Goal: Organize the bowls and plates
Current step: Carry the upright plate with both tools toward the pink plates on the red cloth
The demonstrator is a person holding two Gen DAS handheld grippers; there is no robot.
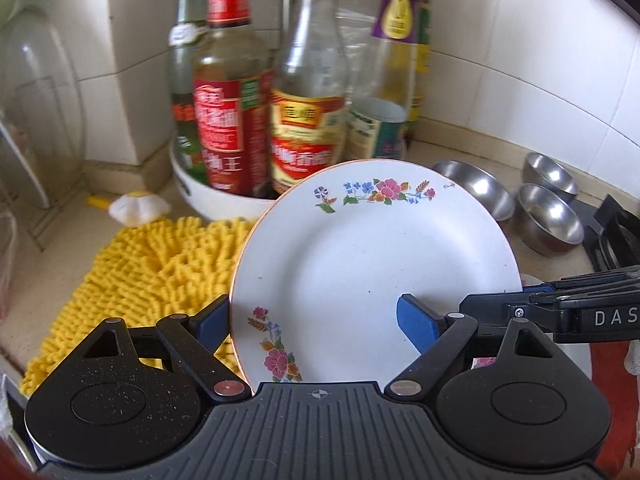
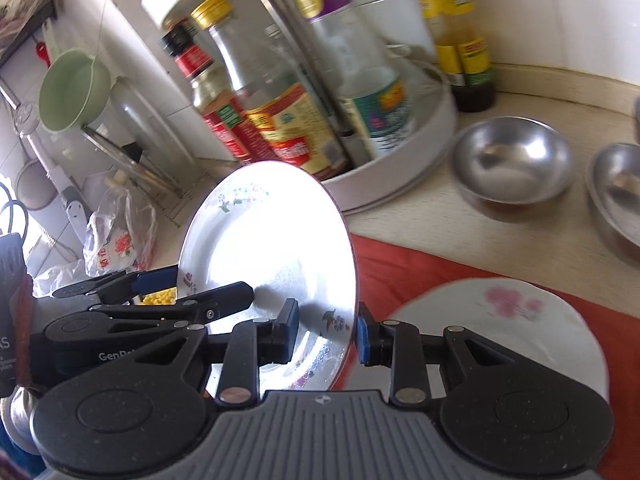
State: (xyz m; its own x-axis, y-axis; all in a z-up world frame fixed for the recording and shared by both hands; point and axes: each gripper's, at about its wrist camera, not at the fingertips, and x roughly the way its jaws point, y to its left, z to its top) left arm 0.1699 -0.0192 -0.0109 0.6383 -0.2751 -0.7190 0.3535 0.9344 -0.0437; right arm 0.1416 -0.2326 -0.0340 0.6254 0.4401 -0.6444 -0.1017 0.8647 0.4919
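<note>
A white plate with flower prints (image 1: 360, 256) stands tilted up off the counter, held at its rim from two sides. My left gripper (image 1: 316, 328) has one blue pad behind the plate's left rim and one on its face, shut on it. My right gripper (image 2: 326, 334) pinches the same plate (image 2: 264, 240) at its lower right rim and also shows in the left wrist view (image 1: 560, 312). A second white plate with a pink flower (image 2: 516, 320) lies flat on a red cloth (image 2: 400, 264). Three steel bowls (image 1: 548, 220) sit on the counter to the right.
A round white tray (image 1: 208, 196) with several sauce bottles stands just behind the plate. A yellow chenille mat (image 1: 152, 272) lies at left. A dish rack with a clear lid (image 1: 36, 120) and a green bowl (image 2: 76, 88) are at far left. A stove grate (image 1: 616, 232) is at right.
</note>
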